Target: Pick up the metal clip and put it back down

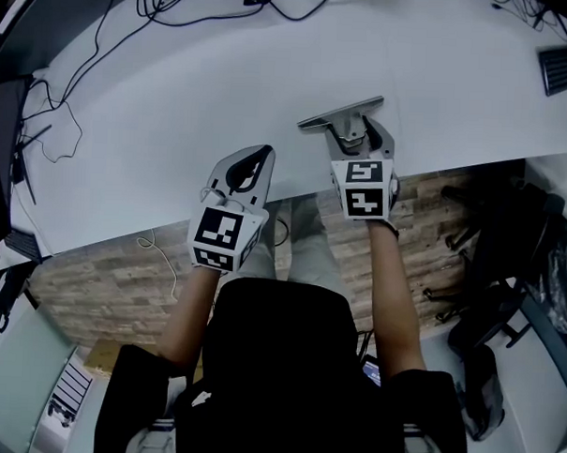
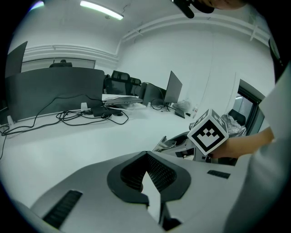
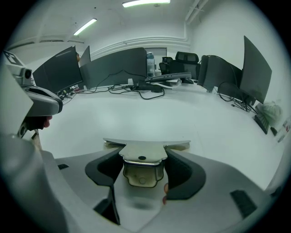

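Silver metal clip [image 3: 142, 164] sits clamped between the jaws of my right gripper [image 3: 143, 154], which are closed firmly on its narrow handle, the wide flat blade sticking out ahead. It is over the white table [image 1: 175, 122], just inside the near edge; I can't tell whether it touches the top. My left gripper [image 2: 146, 154] is beside it over that same edge, jaws together on nothing.

Table [image 1: 158, 103]: cables [image 1: 171, 2] along its far edge, left gripper [image 1: 252, 163] over its near edge, right gripper [image 1: 359, 130] just right of that, metal clip [image 1: 339, 113] between its jaws.
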`<action>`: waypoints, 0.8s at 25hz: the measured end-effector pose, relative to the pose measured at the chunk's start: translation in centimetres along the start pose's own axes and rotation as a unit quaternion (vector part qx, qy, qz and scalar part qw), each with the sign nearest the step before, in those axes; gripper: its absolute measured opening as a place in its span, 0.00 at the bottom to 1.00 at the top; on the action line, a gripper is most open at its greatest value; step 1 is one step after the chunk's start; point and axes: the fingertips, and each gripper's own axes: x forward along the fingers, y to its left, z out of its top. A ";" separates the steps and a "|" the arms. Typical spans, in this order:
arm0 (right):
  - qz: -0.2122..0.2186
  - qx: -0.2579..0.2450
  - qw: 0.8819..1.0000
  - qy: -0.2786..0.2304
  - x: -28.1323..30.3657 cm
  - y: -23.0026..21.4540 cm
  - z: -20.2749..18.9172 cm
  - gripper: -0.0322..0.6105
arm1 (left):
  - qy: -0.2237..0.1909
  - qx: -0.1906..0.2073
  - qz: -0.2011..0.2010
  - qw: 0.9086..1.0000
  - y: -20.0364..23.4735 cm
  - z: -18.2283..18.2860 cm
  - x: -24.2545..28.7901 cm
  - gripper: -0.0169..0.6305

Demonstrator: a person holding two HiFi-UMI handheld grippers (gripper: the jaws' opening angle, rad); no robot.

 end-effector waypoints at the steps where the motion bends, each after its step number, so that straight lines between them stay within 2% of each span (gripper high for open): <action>1: 0.000 0.001 1.000 0.000 0.1 0.0 0.0 0.52 | 0.001 -0.002 -0.001 1.000 0.0 -0.1 0.1 0.04; 9: -0.005 -0.001 1.000 0.002 0.4 -0.4 -0.5 0.52 | 0.006 -0.004 -0.004 1.000 -0.3 -0.2 0.7 0.04; 20: -0.002 0.024 1.000 -0.016 1.0 -0.7 -0.6 0.52 | 0.007 -0.006 -0.002 1.000 -0.1 -0.1 0.8 0.04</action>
